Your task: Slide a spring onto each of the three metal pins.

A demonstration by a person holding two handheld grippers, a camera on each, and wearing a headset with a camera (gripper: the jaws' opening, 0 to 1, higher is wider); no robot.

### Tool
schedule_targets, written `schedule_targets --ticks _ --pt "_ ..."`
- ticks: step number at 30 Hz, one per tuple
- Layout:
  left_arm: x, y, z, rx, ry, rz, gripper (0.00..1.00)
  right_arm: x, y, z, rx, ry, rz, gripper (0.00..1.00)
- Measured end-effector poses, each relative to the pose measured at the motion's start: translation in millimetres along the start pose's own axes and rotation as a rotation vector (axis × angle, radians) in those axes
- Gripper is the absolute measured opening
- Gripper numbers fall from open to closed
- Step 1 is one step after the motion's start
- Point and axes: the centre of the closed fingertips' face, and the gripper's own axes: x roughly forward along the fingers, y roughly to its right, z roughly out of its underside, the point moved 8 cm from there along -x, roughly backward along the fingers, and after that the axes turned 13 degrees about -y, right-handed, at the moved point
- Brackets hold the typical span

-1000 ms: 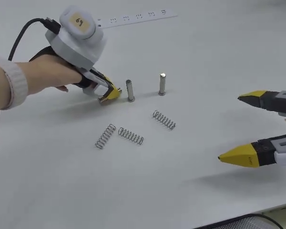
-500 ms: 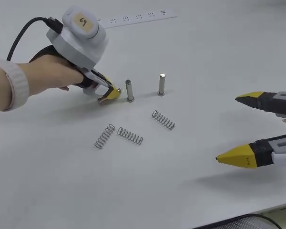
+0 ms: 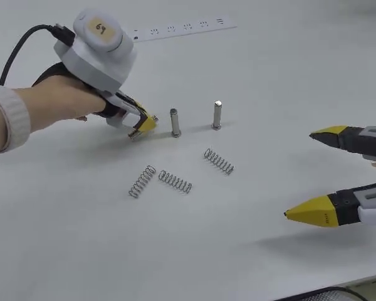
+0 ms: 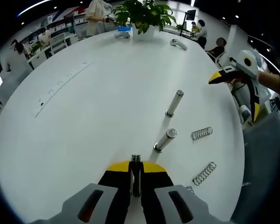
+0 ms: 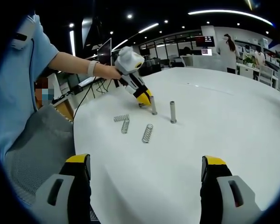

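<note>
While left pin (image 4: 136, 173) is pinched by left gripper (image 3: 144, 125), right gripper (image 3: 299, 174) spread wide — middle pin (image 3: 174, 122), just beside, could be toppled, springs (image 3: 175, 182) rolled away, by careless sweep.

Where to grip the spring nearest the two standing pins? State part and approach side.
Probably its middle coils, from above, with the right gripper straddling its length: the spring lies flat on the table, clear of the other two springs, so both ends stay free.
</note>
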Motion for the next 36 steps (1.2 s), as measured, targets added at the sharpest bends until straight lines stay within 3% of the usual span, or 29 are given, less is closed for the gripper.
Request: schedule_targets --ticks 16,36 --pt "-15.6 -4.9 11.7 -0.081 0.083 -0.031 0.00 0.5 -2.9 -2.2 -0.008 -0.001 -0.007 0.97" --pt "-29.0 0.9 24.5 -0.136 0.158 -0.054 0.00 3.3 -6.0 -5.5 -0.014 0.000 -0.011 0.98"
